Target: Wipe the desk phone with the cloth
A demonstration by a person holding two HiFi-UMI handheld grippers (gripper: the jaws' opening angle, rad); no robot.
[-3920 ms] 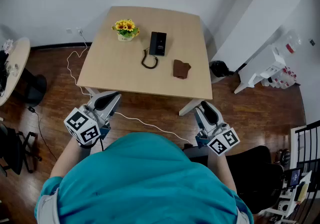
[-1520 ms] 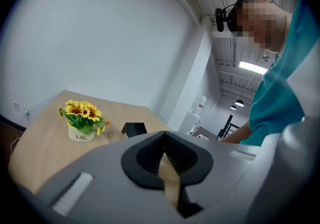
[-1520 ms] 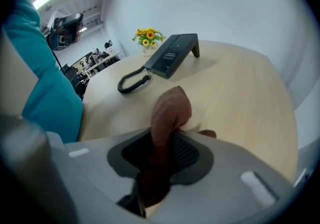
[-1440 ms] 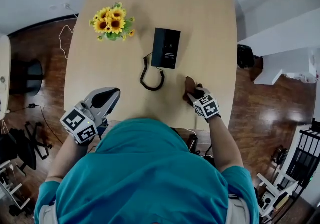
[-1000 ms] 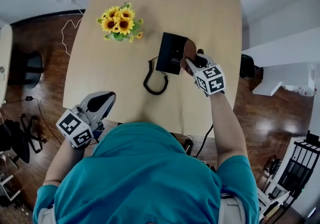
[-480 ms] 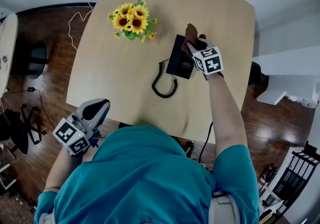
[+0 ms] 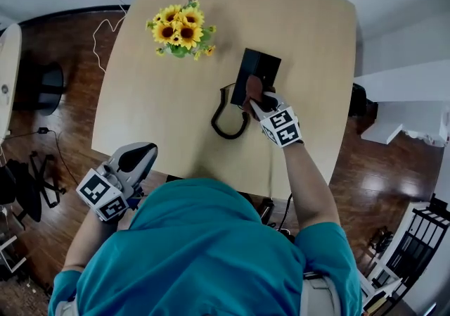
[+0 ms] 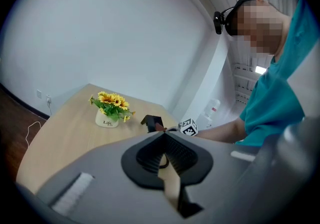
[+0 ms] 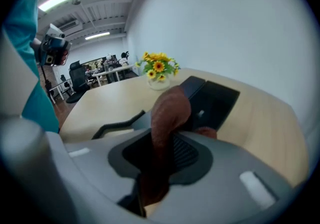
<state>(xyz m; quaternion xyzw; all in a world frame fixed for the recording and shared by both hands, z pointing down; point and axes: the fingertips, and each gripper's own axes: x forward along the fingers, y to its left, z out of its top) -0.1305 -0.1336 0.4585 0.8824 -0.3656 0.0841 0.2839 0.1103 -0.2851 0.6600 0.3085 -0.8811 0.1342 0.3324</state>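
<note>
1. Head view: the right gripper [image 7: 257, 98] reaches out over the tabletop [image 7: 140, 110] with a brown cloth [image 7: 253, 87] pinched in it. The cloth sits on the near end of the black desk phone [image 7: 265, 66], which lies near the middle of the tabletop. The phone's coiled cord [image 7: 223, 119] loops on the wood just left of that gripper. A pot of sunflowers [image 7: 179, 26] stands at the far left, apart from the phone. The left gripper [image 7: 137, 156] hangs by the near left edge of the tabletop, well apart from the phone.
2. Left gripper view: its fingers [image 8: 147, 155] meet at the tips, with nothing between them. Beyond them are the sunflowers, the phone and the right gripper.
3. Right gripper view: its fingers [image 9: 187, 154] are clamped on the cloth. The cloth stands up from between them and bends forward against the phone's near end. The sunflowers stand farther back.
</note>
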